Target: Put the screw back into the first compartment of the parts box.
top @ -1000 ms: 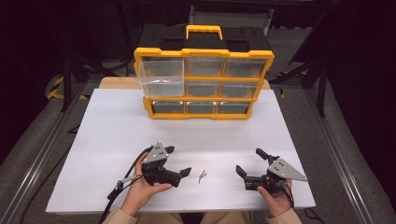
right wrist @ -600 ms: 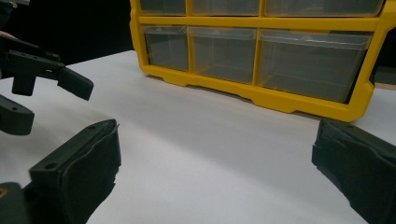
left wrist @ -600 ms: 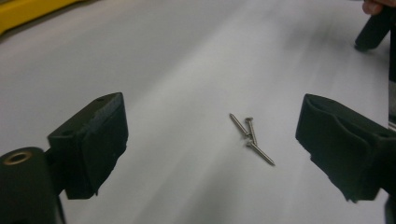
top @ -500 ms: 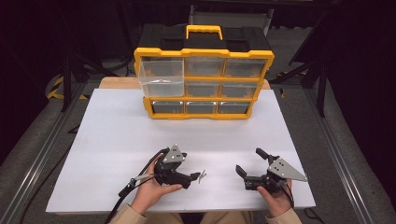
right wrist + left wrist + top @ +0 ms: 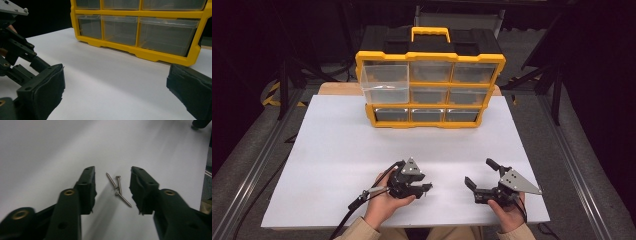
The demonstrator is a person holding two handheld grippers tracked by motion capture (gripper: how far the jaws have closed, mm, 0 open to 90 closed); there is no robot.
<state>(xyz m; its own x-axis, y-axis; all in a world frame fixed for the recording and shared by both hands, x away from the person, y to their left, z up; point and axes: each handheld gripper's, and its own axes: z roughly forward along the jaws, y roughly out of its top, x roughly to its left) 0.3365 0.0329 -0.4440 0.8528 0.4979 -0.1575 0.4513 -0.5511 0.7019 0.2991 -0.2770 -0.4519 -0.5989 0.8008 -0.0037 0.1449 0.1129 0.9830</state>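
1. Left gripper (image 5: 112, 188): jaws spread partway, gripping nothing, tips low over the white table top (image 5: 50, 150).
2. Between its jaws: three small silver screws (image 5: 118, 188) lying flat on the table in a loose overlapping cluster, heads and points at mixed angles. Neither jaw touches them. Nothing else sits between the tips.
3. Right gripper (image 5: 479, 177): jaws wide apart, holding nothing, resting near the table's front edge, well apart from the left gripper (image 5: 427, 189).
4. Ahead of both grippers, at the far side of the table: yellow-framed black-topped organiser box (image 5: 430, 85) with clear plastic drawers in three rows and a yellow carry handle.
5. Its top-left clear drawer (image 5: 384, 82) is pulled out towards the grippers; contents too unclear to tell. Other drawers sit flush.
6. Black cable (image 5: 362, 200) trails from the left gripper off the front edge.
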